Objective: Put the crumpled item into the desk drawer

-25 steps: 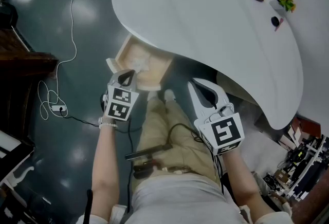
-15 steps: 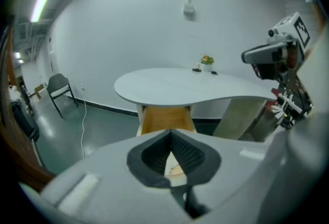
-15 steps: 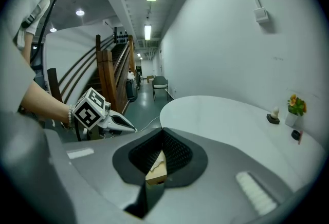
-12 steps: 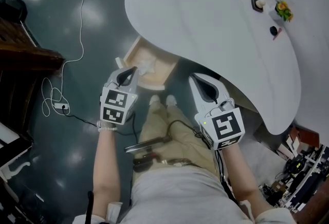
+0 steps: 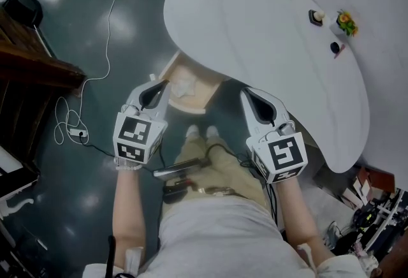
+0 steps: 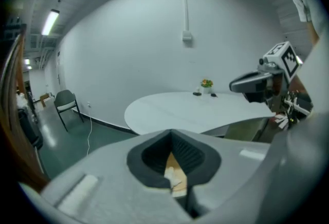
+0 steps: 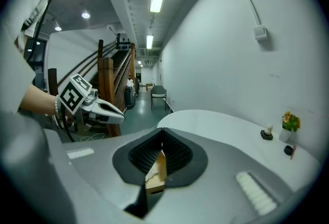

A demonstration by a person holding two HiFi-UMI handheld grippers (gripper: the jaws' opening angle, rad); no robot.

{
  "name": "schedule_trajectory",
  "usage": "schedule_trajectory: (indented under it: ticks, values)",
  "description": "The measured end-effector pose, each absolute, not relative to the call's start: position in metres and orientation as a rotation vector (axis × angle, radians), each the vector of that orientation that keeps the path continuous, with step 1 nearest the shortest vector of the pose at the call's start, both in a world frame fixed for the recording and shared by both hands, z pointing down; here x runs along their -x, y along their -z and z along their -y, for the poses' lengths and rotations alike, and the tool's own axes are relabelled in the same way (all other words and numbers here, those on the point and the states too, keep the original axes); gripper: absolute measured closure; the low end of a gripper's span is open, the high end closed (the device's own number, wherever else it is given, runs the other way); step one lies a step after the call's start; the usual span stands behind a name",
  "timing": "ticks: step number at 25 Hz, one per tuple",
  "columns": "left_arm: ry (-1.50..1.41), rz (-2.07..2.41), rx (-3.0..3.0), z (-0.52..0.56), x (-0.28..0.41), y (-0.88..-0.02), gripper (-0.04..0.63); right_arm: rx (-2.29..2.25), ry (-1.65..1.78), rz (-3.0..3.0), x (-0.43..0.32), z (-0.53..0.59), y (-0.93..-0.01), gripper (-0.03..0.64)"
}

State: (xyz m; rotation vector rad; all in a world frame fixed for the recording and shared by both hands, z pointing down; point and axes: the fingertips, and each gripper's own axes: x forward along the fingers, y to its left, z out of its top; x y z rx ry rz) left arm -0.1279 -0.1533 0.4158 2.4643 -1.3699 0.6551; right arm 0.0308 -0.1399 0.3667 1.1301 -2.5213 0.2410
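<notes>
The crumpled white item (image 5: 185, 85) lies in the open wooden drawer (image 5: 171, 72) under the white table (image 5: 268, 47). My left gripper (image 5: 164, 84) is shut and empty, hanging just left of the drawer and above it. Through the slit below its tips, the left gripper view shows the item (image 6: 169, 173) and the drawer (image 6: 180, 183). My right gripper (image 5: 246, 92) is also shut and holds nothing, to the right of the drawer by the table's edge. The right gripper view shows a strip of the drawer (image 7: 158, 171) between its closed jaws.
A small flower pot (image 5: 346, 20) and two small dark objects (image 5: 316, 15) sit at the table's far end. A white cable (image 5: 95, 73) trails over the dark floor beside wooden furniture (image 5: 38, 66). A chair (image 6: 66, 103) stands by the wall. The person's legs (image 5: 210, 155) are below the drawer.
Both grippers have risen away from the drawer, the left one more. The crumpled item stays in the drawer. Both jaws look unchanged.
</notes>
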Motion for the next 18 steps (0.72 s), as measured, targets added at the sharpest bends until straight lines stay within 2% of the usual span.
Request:
schedule_trajectory:
  ticks: [18]
  values:
    - [-0.525,1.578,-2.413,0.117,0.155,-0.336,0.598,-1.071,-0.130,2.611,-0.023,0.137,-0.326,0.612]
